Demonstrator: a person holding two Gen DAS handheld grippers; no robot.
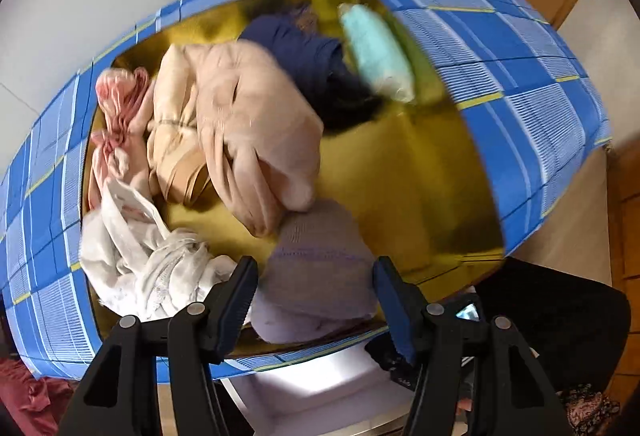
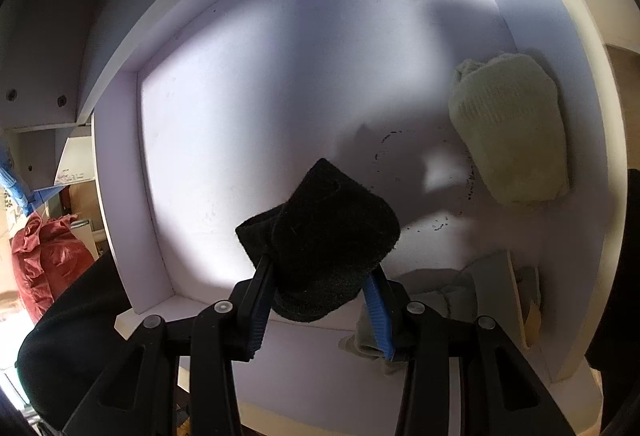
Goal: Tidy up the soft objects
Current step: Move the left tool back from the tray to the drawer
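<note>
The right gripper [image 2: 320, 300] clamps a black sock [image 2: 328, 240] above the white drawer [image 2: 240, 83]; the left gripper [image 1: 316, 296], fingers spread, straddles a lavender sock [image 1: 316, 276] in the plaid bin [image 1: 520, 75]

White drawer [image 2: 248, 47] with pale-green sock [image 2: 508, 131].

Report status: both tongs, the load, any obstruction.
Left tongs open around lilac knit roll. Right tongs shut on black rolled sock over white drawer. Nothing blocking.

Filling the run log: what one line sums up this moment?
left gripper: open around rolled lavender knit | right gripper: shut on rolled black sock above white drawer
</note>
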